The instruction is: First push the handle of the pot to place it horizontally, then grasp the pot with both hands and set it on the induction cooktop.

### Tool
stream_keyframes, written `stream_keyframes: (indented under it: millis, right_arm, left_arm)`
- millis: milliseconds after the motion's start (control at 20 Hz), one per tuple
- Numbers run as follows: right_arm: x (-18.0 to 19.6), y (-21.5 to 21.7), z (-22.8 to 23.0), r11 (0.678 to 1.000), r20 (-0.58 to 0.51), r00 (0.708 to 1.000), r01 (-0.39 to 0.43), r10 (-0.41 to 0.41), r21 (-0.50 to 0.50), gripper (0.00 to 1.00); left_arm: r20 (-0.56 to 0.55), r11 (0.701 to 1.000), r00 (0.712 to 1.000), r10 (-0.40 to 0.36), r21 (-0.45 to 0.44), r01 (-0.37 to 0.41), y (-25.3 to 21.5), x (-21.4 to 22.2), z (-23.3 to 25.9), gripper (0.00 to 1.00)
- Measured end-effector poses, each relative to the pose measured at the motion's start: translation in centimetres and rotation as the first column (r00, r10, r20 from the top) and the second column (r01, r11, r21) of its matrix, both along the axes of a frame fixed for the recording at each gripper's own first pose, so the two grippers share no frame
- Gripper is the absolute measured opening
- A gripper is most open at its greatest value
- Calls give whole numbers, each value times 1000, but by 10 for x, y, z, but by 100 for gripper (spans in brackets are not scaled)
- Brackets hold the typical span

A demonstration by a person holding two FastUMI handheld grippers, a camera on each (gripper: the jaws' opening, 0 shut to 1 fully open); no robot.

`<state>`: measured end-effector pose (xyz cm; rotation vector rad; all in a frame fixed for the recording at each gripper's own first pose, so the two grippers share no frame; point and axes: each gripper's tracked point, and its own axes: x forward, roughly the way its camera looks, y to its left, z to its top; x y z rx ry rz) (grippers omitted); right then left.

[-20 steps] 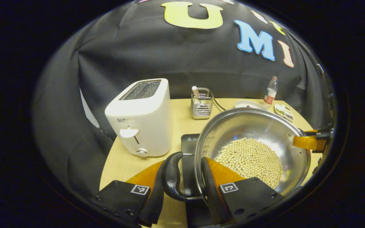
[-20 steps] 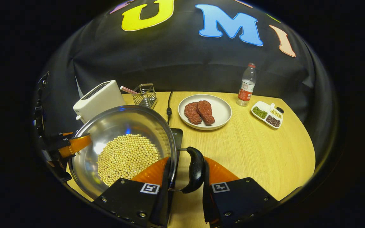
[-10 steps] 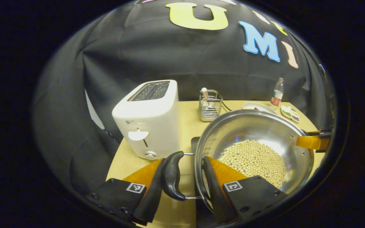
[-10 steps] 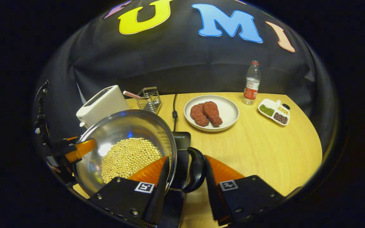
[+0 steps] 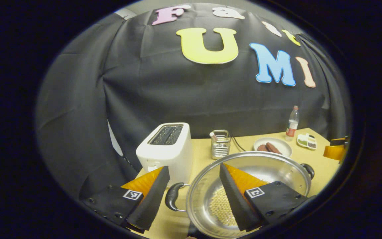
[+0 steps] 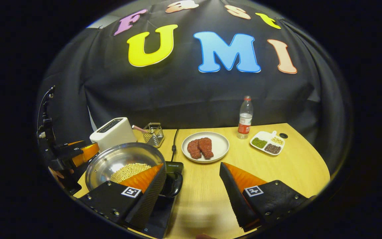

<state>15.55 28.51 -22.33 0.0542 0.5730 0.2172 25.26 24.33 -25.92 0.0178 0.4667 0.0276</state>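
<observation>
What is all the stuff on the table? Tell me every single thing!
pot: one, silver, on the cooktop, table's left side
beans: many, pale yellow, inside the pot
cooktop: one, black, under the pot
toaster: one, white, back left
wire basket: one, silver, beside the toaster
plate: one, white, middle, holding two red steaks
bottle: one, clear, red label, back
divided dish: one, white, right of the plate
table: one, light wood
left gripper: open
right gripper: open
</observation>
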Motion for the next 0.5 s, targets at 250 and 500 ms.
stream_keyframes:
  millis: [250, 500]
  right_arm:
    - [-15, -63, 30, 1000, 64, 998, 31, -30, -7, 97]
    - [-39, -121, 55, 999, 113, 992, 52, -51, -8, 98]
  left_arm:
    - [54, 1000, 998, -25, 9, 24, -58, -31, 38, 99]
    - [87, 999, 995, -38, -12, 39, -121, -65, 69, 98]
